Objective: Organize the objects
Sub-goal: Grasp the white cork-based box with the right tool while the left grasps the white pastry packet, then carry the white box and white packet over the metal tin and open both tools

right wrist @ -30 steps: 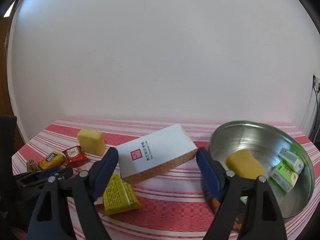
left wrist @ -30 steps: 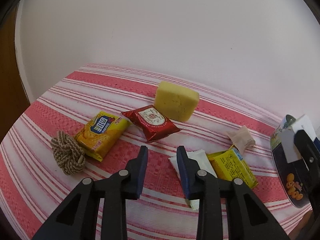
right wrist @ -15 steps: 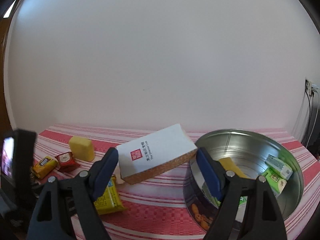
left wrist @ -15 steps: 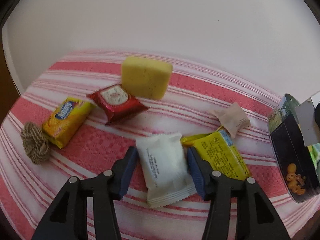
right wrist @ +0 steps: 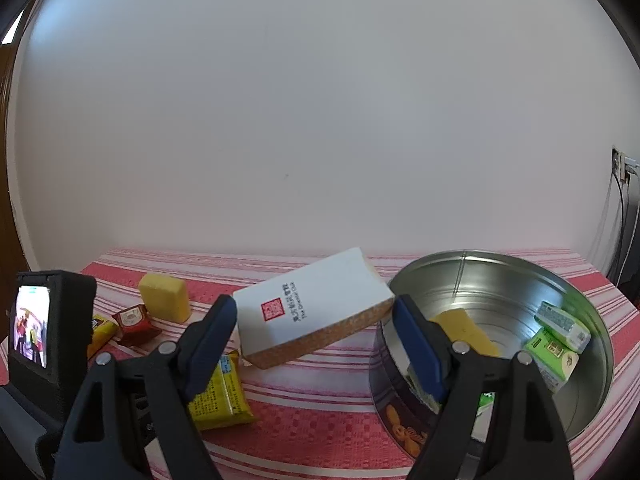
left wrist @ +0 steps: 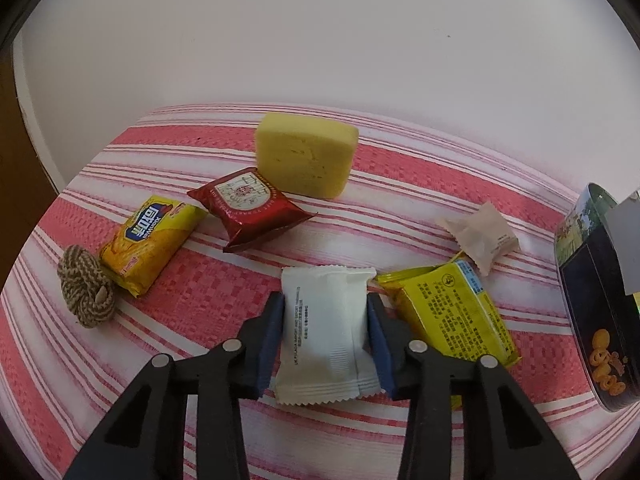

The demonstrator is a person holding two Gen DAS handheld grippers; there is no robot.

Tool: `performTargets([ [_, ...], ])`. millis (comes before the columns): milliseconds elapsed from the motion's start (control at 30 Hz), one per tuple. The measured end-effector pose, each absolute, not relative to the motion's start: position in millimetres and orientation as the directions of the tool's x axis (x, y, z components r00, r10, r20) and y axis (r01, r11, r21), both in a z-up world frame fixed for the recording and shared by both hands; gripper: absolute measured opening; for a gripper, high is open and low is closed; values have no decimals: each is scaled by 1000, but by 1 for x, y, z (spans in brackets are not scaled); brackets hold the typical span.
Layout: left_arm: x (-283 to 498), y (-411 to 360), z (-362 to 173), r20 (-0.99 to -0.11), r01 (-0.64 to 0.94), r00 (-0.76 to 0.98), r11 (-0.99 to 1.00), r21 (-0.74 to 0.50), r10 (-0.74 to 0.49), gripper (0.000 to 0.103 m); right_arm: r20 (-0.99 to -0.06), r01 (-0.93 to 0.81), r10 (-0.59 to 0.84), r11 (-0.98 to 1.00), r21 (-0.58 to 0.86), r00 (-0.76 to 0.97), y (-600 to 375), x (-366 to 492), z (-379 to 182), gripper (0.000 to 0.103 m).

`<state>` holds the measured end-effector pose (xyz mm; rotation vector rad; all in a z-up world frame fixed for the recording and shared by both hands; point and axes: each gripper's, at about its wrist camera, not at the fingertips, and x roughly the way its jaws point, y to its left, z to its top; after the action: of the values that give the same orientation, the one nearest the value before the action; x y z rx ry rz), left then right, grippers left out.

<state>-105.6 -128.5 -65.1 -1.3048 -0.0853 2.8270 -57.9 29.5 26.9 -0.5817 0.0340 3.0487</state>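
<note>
Left tool [left wrist: 325, 330] grips a white sachet [left wrist: 326, 332] lying on the striped worktop [left wrist: 400, 208], its pads pressed to both sides, with a yellow packet [left wrist: 450, 312] just beside it. Right tool [right wrist: 314, 330] holds a white box [right wrist: 312, 312], tilted, above the worktop beside the round tin [right wrist: 500, 280], which contains several packets.

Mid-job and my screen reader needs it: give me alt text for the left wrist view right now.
The left gripper has its fingers on both sides of a white sachet lying on the pink striped cloth. Beyond it lie a yellow sponge, a red packet and a yellow snack pack.
</note>
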Motion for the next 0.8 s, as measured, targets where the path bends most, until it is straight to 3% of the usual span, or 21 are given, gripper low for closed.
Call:
performTargets([
  [433,-82,-130,-43,-636,122,-766,-992,0,-94,43,-290,-33,44,-999,-43,-956,27,-42,31,82],
  [800,-58,-97,-19,-572,78,-819,-996,-36,-43,43,-246,-48,62,-997,-61,-967,56,-24,36,82],
])
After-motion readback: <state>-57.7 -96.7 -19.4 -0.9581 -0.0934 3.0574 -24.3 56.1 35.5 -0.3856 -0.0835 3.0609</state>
